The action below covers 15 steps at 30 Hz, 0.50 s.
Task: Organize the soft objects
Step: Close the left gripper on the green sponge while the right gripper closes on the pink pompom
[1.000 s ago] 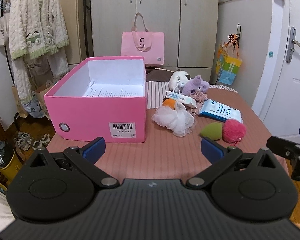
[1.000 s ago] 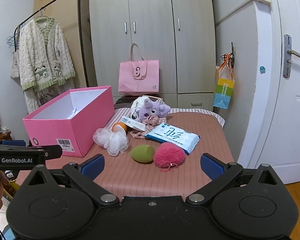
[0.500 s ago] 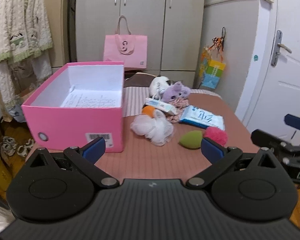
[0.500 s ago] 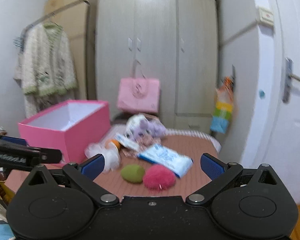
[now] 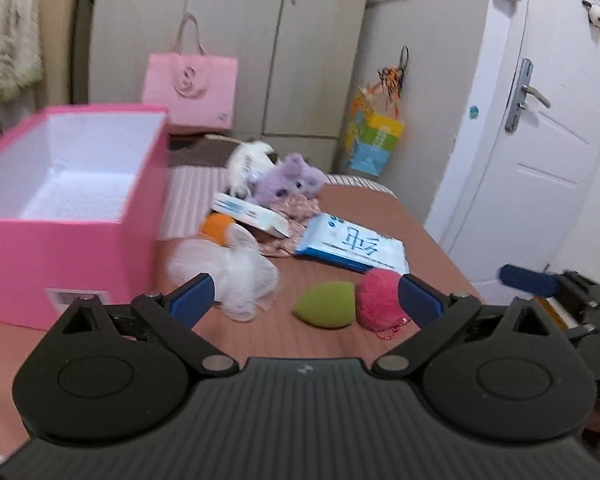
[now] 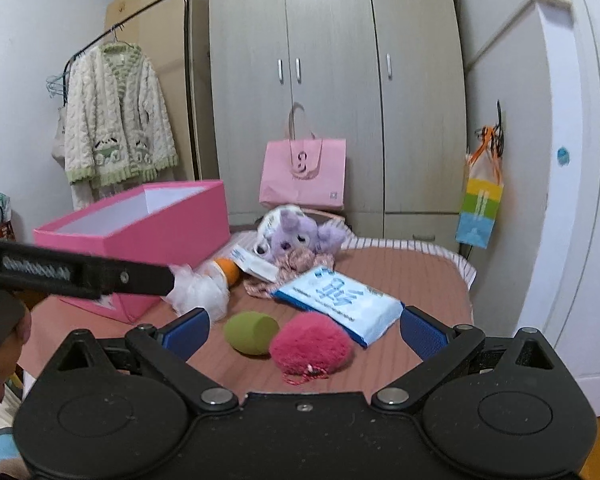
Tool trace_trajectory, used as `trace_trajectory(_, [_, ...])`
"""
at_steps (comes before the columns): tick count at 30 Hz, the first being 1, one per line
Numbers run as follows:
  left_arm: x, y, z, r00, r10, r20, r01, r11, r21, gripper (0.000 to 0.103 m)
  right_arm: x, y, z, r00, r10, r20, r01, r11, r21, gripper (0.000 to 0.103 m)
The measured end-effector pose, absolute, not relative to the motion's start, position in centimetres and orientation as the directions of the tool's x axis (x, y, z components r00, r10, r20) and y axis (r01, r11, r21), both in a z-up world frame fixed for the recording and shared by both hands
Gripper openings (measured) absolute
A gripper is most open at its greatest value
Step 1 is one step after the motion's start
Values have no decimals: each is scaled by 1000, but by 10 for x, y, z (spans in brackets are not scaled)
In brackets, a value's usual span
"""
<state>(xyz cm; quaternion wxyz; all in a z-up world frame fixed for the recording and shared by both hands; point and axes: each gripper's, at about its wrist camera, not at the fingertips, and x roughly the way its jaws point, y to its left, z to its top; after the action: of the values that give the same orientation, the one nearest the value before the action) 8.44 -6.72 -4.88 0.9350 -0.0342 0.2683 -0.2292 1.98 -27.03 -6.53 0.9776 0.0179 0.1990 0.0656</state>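
Soft even indoor light, fisheye bending at edges — left view perhaps motion-blurred.

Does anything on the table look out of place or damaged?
Nothing looks damaged or spilled. The soft things lie in a loose heap beside the open pink box: the purple plush partly rests on the floral cloth, not yet sorted.

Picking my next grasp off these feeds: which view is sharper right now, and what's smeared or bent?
Left wrist view: motion-blurred, worst on the pink box and white mesh puff; the green sponge is soft-edged. Right wrist view: sharper on the green sponge and pink pompom; only the left gripper's arm crossing at left is smeared. Fisheye bows the wardrobe in both.
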Motion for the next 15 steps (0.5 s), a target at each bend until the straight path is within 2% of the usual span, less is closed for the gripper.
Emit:
trace_trajectory(4, [108,-82,-66,725,-481,-493,439,874,-207,88,42,-272,-86,899,141,-414,-136,990,41,92])
trace_trajectory(6, [118,-91,-75,695,-502,-515,468,859,-206,79,51,-270,-95,892,163,-421,-162,986,37,85])
trace_trajectory(13, [134,-110,-92,676,-515,-527,482,850,-213,64,74,-264,-113,876,172,-450,-195,981,-6,76])
trace_trajectory(15, [141,-107,-94,692,-501,-520,454,862,-227,64,79,-263,-117,858,192,-476,-221,975,-5,65])
